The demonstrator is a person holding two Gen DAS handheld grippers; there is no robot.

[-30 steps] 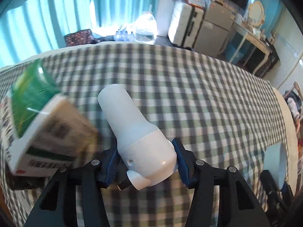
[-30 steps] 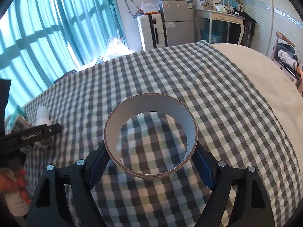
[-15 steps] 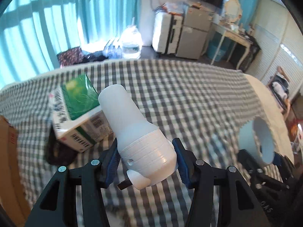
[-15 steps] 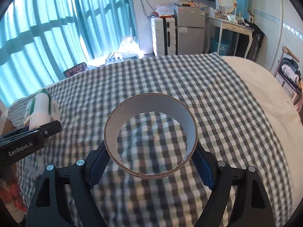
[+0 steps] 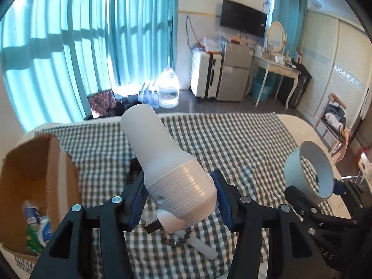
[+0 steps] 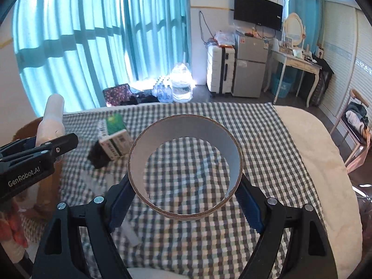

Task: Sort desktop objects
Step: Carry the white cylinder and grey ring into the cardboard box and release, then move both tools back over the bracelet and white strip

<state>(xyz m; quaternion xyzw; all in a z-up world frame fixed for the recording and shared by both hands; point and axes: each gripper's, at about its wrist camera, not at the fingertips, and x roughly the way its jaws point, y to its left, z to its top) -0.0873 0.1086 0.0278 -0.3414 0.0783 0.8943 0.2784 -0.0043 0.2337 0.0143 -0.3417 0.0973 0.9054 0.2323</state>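
My left gripper (image 5: pixel 179 195) is shut on a white plastic device (image 5: pixel 167 162) with a ribbed body and a round nozzle pointing away, held above the checked cloth (image 5: pixel 232 144). My right gripper (image 6: pixel 184 194) is shut on a wide cardboard tape ring (image 6: pixel 186 169), white inside; the ring (image 5: pixel 309 169) also shows at the right in the left wrist view. An open cardboard box (image 5: pixel 34 174) with a few items inside stands at the left. A green-and-white carton (image 6: pixel 114 137) lies on the cloth beside a dark bundle (image 6: pixel 98 157).
A string of brown beads (image 5: pixel 179 237) and a small white tube (image 5: pixel 202 247) lie on the cloth below the left gripper. Beyond the bed are teal curtains (image 5: pixel 69 58), water bottles (image 5: pixel 167 88), a suitcase (image 5: pixel 204 74), a small fridge (image 5: pixel 234 74) and a dressing table (image 5: pixel 276 65).
Both grippers have risen and tilted up with their loads, so more of the room shows. The cardboard box has come into the left wrist view; the carton has slid out of it.
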